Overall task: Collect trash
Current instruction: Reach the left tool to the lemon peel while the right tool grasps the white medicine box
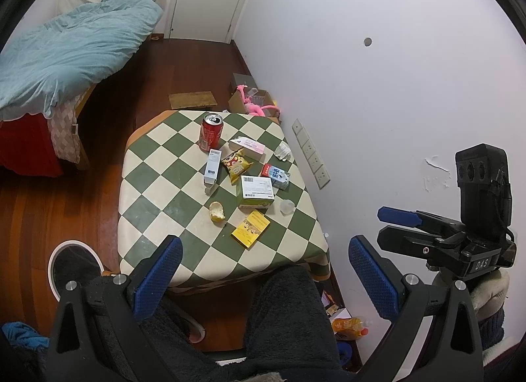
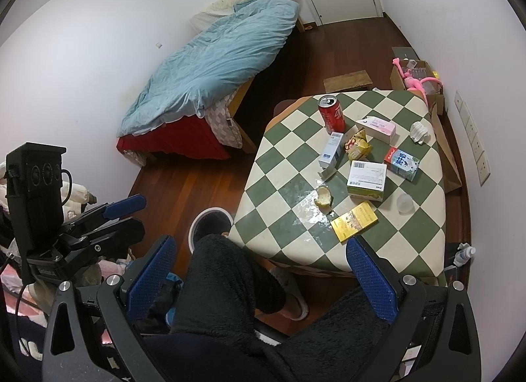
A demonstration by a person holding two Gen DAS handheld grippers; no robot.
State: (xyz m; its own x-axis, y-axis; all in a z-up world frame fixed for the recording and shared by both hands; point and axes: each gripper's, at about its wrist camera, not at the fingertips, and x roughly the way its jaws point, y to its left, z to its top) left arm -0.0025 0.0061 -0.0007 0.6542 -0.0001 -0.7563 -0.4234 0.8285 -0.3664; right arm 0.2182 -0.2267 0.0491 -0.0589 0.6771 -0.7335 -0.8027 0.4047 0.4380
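**Both grippers held above a littered checkered table**

The left gripper [image 1: 264, 275] and the right gripper [image 2: 259, 275] are each raised over the person's dark-trousered legs [image 1: 289, 313], short of the near edge of the table [image 1: 157, 165]. Each has its blue-padded fingers spread wide, and nothing lies between them. In the left wrist view the right gripper appears to the right, against the white wall; in the right wrist view the left gripper appears at the left edge.

All the trash lies on the green-and-cream tablecloth, ahead of both grippers and well apart from their fingers. Nearest the grippers is a yellow packet [image 1: 250, 228], with a piece of fruit peel [image 1: 217, 211] just beyond it to the left. Farther on lie a green-and-white box [image 1: 255, 191], a blue-and-white carton [image 1: 278, 177], a yellow snack wrapper [image 1: 235, 165] and a slim white box [image 1: 213, 166]. A red soda can [image 1: 211, 131] stands upright at the far side, near a pink-and-white box [image 1: 249, 145] and crumpled paper [image 1: 283, 151].

A white-rimmed bin [image 1: 75, 270] stands on the wooden floor to the left of the table, beside the left gripper's left finger in its own view.
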